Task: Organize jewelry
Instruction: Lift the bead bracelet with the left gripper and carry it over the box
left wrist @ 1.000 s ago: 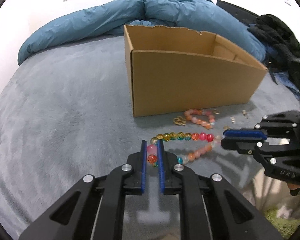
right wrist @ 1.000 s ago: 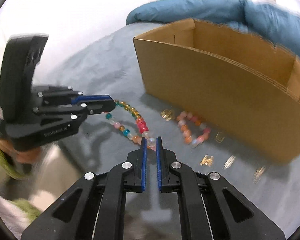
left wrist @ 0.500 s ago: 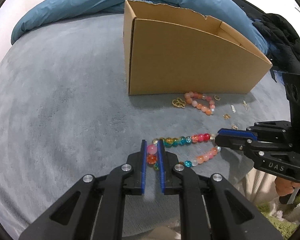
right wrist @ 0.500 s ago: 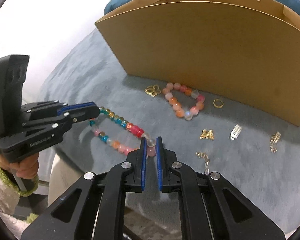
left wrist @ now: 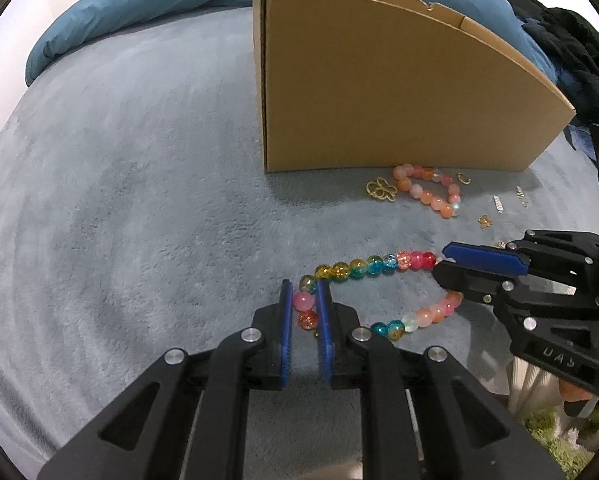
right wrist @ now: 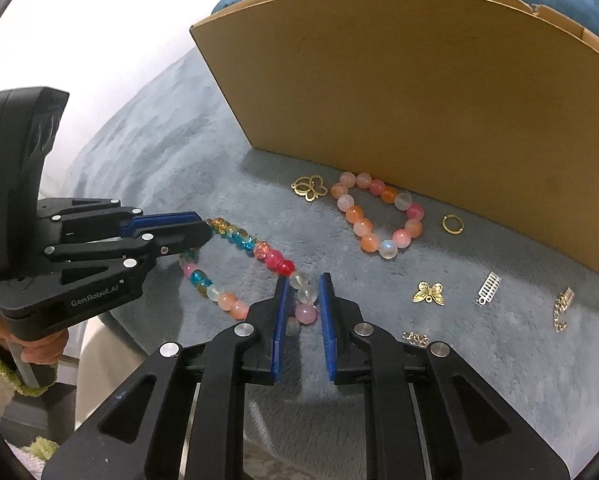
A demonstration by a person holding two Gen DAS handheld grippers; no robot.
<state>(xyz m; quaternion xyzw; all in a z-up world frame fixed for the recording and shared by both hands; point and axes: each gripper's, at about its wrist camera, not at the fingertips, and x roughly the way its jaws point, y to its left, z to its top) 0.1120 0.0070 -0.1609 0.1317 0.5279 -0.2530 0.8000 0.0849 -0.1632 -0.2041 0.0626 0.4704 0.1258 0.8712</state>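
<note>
**Multicoloured bead strand laid down on the blanket, one end being let go**

The left gripper (left wrist: 304,312) is closed on the multicoloured bead strand (left wrist: 373,266): a pink bead and an orange one are pinched between its blue pads. The right gripper (right wrist: 302,306) has just been opening; pale beads of the same strand lie between its jaws, but a gap is seen beside each pad, so they are no longer pressed. The strand is stretched in a long loop between the two grippers and lies on the grey blanket (left wrist: 139,184), in front of the cardboard box (left wrist: 379,92).

Just before the box wall a pink-orange bracelet (right wrist: 379,216) is coiled, with a gold butterfly outline (right wrist: 310,187) beside it and a gold ring (right wrist: 453,224) on its other side. Nearer, a small gold butterfly charm (right wrist: 429,294), a silver comb charm (right wrist: 487,288) and short chain pieces (right wrist: 562,308) are scattered well apart.

The step in hand is judged to be the release of the strand. It is done well if the right jaws are widened fully before being lifted straight away, so no bead is dragged. The left grip should be loosened only afterwards, and the small charms nearby should not be swept by the fingers.
</note>
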